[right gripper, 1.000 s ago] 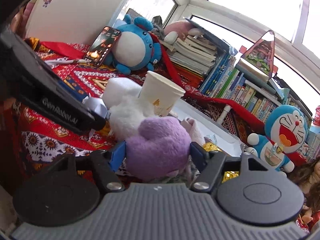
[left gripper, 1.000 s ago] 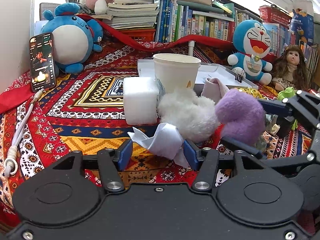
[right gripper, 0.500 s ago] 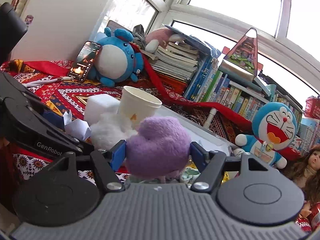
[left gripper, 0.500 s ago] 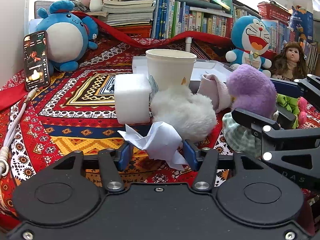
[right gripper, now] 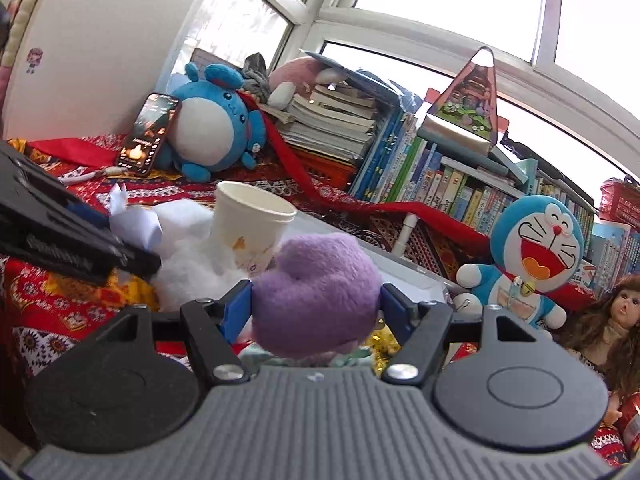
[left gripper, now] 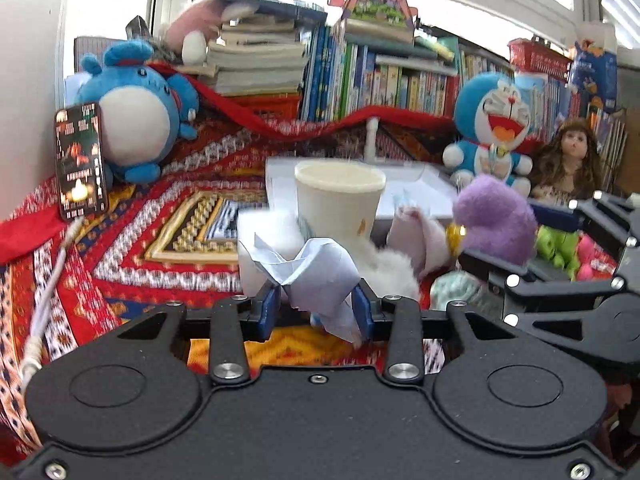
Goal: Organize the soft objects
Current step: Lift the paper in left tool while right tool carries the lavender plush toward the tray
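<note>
1. Closing on a crumpled white paper [left gripper: 320, 276], your left gripper [left gripper: 316, 312] has its jaws drawing in, both blue pads against the paper's sides. The paper looks very light and springy; it will likely crush rather than slip, so a hold across its thick middle fold seems safest.
2. Your right gripper [right gripper: 316, 308] holds a purple plush toy [right gripper: 316, 292] between moderately wide jaws, its pads sunk into the fuzzy sides. The toy appears soft, light and squashy; a grip across its round body should hold.
3. Just beyond both grippers stands a paper cup [left gripper: 339, 200], upright, with a white foam block [left gripper: 256, 240] and white fluffy stuffing [right gripper: 188, 256] beside it.
4. Behind the cup lies a white tray [left gripper: 424, 196] on the patterned cloth [left gripper: 132, 248].
</note>
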`<move>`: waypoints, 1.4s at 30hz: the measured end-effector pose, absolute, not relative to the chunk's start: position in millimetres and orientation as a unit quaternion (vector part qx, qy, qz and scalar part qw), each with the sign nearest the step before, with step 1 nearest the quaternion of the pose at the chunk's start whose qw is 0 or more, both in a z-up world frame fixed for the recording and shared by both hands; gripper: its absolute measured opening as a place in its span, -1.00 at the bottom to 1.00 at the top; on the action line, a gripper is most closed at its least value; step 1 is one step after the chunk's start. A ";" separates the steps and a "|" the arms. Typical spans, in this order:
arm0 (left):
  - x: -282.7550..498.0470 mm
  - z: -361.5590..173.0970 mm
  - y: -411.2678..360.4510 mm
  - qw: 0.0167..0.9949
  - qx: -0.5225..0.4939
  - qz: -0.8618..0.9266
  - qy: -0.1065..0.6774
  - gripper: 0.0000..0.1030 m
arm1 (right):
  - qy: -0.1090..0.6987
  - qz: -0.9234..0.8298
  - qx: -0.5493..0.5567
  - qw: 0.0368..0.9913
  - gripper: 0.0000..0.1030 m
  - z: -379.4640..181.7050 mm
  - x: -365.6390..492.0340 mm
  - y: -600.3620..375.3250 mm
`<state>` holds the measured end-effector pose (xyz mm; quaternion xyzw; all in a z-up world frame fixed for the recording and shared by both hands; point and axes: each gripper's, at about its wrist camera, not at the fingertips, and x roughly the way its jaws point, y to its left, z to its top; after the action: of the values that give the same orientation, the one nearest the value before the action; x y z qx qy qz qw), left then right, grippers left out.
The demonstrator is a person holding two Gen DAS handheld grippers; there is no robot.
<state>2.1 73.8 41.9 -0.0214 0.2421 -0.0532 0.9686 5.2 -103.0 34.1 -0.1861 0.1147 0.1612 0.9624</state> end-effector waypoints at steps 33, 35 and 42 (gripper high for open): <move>126.6 142.3 86.3 0.965 -0.053 -0.103 0.237 -0.28 | 0.157 0.090 -0.084 0.980 0.44 94.5 92.7 -173.5; 139.9 147.0 82.1 0.961 -0.051 -0.113 0.246 -0.28 | 0.164 0.090 -0.077 0.979 0.44 99.5 102.1 -177.2; 194.8 153.0 71.3 0.943 -0.060 -0.130 0.302 -0.28 | 0.207 0.096 -0.023 0.973 0.44 107.8 141.1 -193.1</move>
<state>194.8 71.3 153.0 -0.0598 0.3019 -0.1301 0.9425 141.1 -193.1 107.8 -0.0232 0.2072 0.0958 0.9733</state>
